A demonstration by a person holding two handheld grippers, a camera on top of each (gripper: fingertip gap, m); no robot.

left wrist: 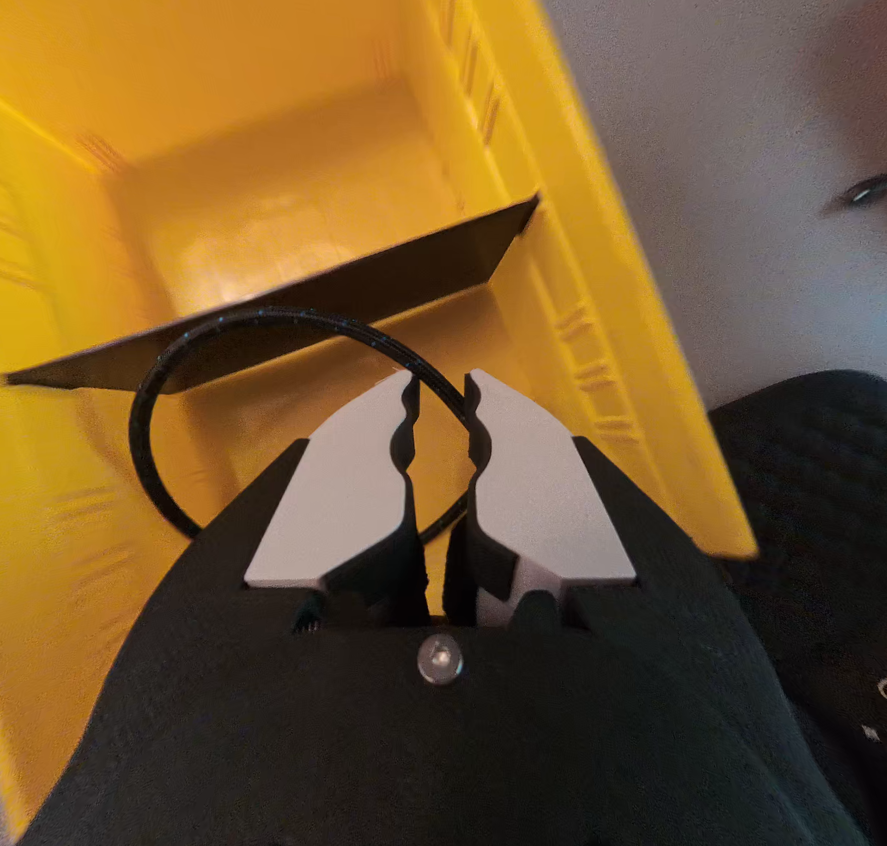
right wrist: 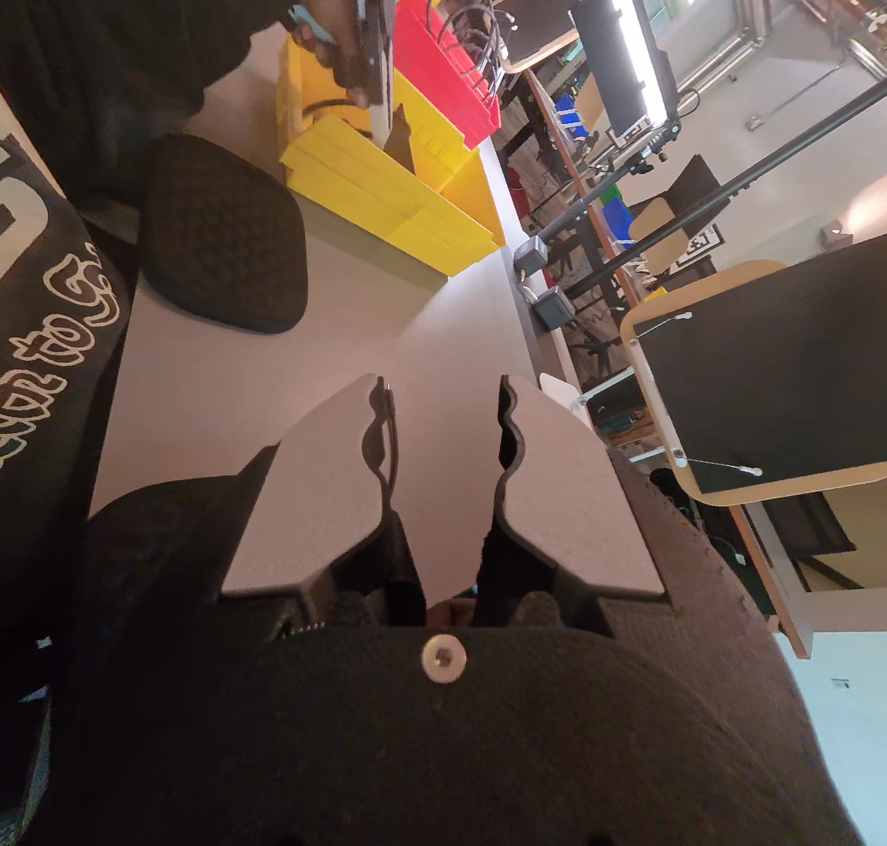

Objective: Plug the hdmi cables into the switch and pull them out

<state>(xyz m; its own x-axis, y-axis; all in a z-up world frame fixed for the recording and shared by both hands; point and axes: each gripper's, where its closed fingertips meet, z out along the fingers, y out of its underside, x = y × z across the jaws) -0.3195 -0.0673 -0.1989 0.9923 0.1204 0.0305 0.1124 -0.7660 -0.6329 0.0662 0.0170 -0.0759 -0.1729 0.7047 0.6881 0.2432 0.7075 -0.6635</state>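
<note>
My left gripper [left wrist: 439, 381] hangs inside a yellow bin [left wrist: 600, 247], in front of its black divider [left wrist: 336, 290]. The jaws stand a narrow gap apart. A black braided cable [left wrist: 158, 391] lies coiled under them and runs behind the right finger; it does not look clamped. The right wrist view shows this gripper [right wrist: 381, 122] dipping into the yellow bin [right wrist: 384, 199]. My right gripper [right wrist: 439, 386] is open and empty above the pale table [right wrist: 216, 415]. A thin black cable with a plug end [right wrist: 389, 403] lies on the table by its left finger. No switch is in view.
A black mesh pad [right wrist: 221, 237] lies on the table beside the yellow bin. A red bin [right wrist: 446, 69] holding cables stands behind the yellow one. Grey clamps [right wrist: 552, 309] sit on the table's far edge. A person's black printed garment [right wrist: 53, 343] is at the left.
</note>
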